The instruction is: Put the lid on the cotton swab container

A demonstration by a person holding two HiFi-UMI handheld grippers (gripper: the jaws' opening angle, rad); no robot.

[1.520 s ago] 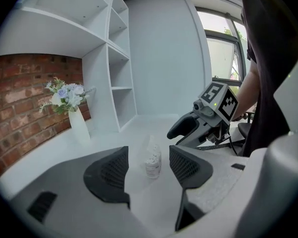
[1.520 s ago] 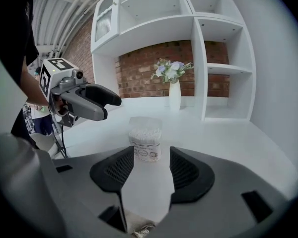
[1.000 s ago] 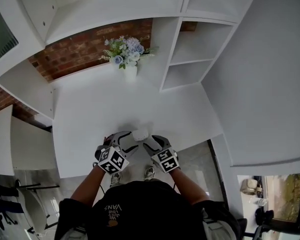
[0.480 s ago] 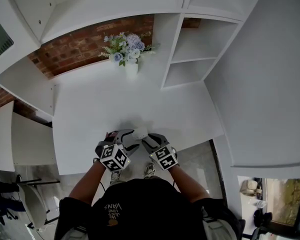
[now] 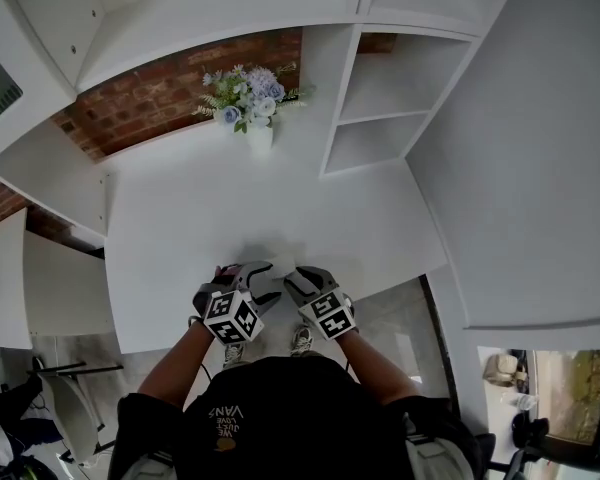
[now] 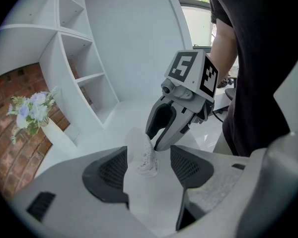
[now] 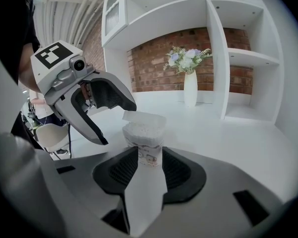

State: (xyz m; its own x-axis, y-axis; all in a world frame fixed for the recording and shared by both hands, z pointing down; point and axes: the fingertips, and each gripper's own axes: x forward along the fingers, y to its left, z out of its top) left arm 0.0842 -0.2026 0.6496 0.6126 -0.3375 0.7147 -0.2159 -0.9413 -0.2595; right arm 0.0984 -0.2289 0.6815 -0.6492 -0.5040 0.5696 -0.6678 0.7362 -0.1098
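From the head view, the left gripper [image 5: 263,280] and right gripper [image 5: 298,280] meet tip to tip over the near edge of the white table [image 5: 180,228]. They mostly hide the cotton swab container between them.

In the left gripper view, this gripper's jaws stand wide apart and pinch nothing. The container [image 6: 147,158] sits just beyond the pads, with the translucent lid [image 6: 133,142] leaning at its top. The right gripper comes in from the far side.

In the right gripper view, the jaws have just been closing, and the pads press both sides of the container's body [image 7: 145,138]. This likely keeps it upright and steady while the other hand works. Packed swab heads show at its mouth. The lid [image 7: 144,117] lies askew on the rim with one edge raised, not seated. The left gripper, open-jawed, hangs just beside that raised edge, apparently placed to push it down
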